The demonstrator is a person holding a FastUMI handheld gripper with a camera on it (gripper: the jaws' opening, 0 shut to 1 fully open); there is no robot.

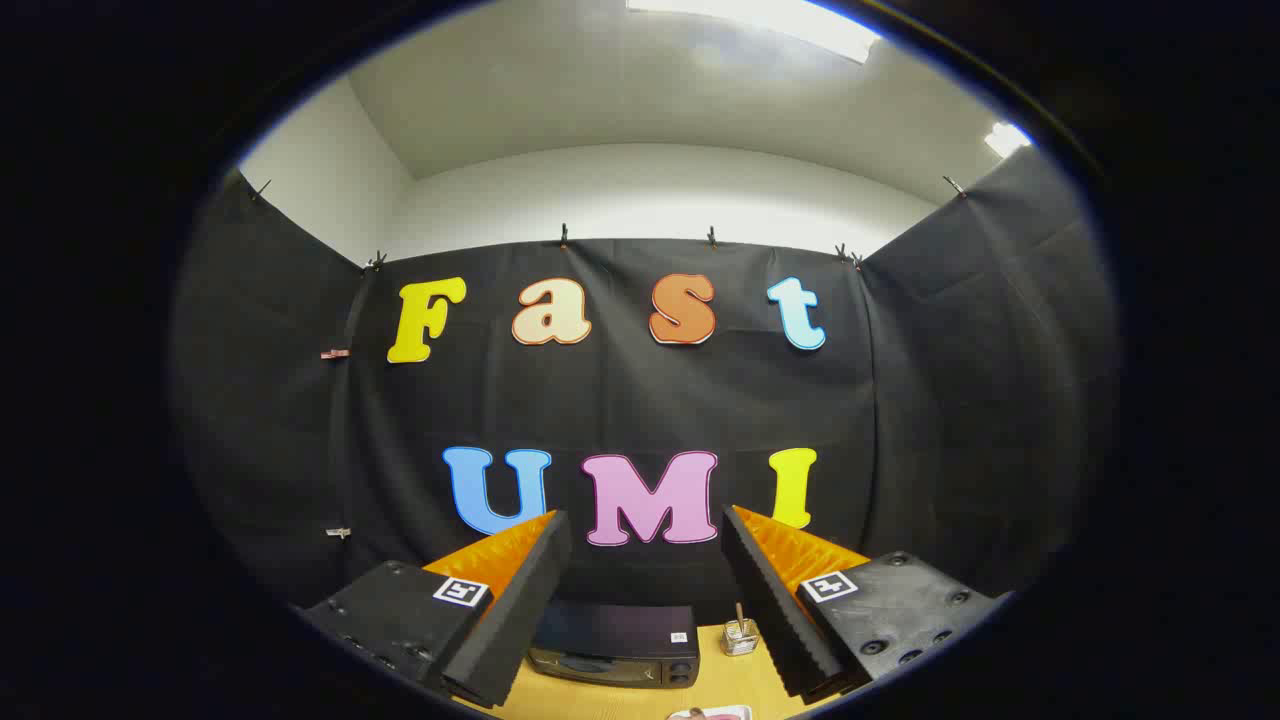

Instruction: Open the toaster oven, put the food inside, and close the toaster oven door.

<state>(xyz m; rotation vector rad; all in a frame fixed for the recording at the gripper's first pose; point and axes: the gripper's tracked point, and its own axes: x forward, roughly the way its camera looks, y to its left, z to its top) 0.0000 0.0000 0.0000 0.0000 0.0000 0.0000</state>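
The dark toaster oven [616,645] stands on the wooden table [720,685], low between my two fingers and well beyond them, its door shut. My gripper [645,525] is open with nothing between its fingers, held high and pointing toward the booth's back wall. At the near table edge, a sliver of a white plate with something pinkish on it [712,713] peeks in just below the fingers; too little shows to tell what the food is.
A small glass jar with a stick in it [740,634] stands on the table just right of the toaster oven. Black cloth walls close the booth behind and on both sides.
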